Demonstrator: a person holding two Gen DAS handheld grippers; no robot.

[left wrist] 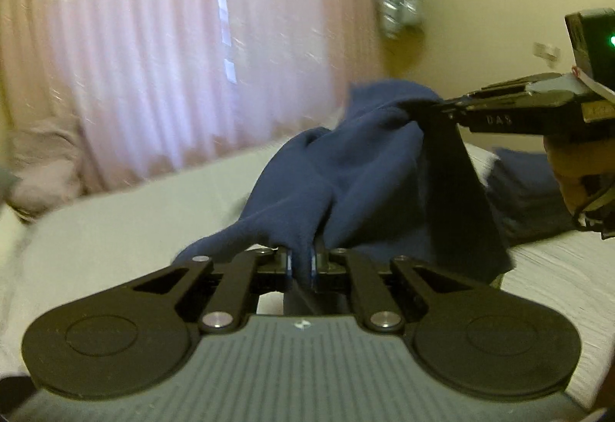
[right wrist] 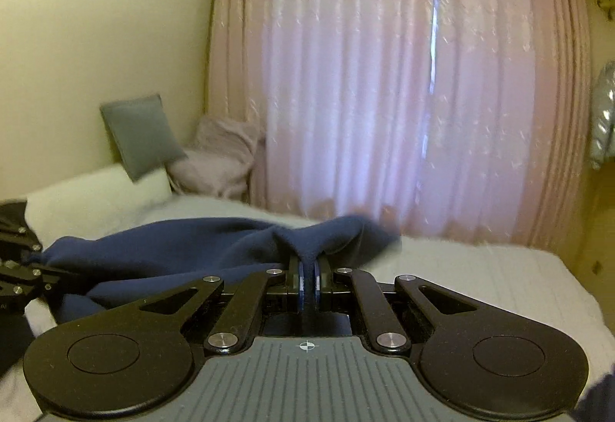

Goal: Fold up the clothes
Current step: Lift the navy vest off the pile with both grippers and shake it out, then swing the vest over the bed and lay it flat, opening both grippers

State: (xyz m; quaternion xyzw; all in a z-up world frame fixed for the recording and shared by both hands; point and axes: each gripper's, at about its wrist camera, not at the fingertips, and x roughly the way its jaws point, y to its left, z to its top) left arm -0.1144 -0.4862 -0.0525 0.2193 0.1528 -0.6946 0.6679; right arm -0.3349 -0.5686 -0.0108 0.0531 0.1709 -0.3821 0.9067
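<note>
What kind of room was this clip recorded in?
Most likely a bedroom. A bed with a pale cover fills the foreground, pillows are piled at its far end by the wall, and long pink curtains cover a window behind it.

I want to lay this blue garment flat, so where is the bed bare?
Bare white bedcover lies between the navy garment and the pink curtain. The side by the folded navy stack and the pillow end are crowded.
</note>
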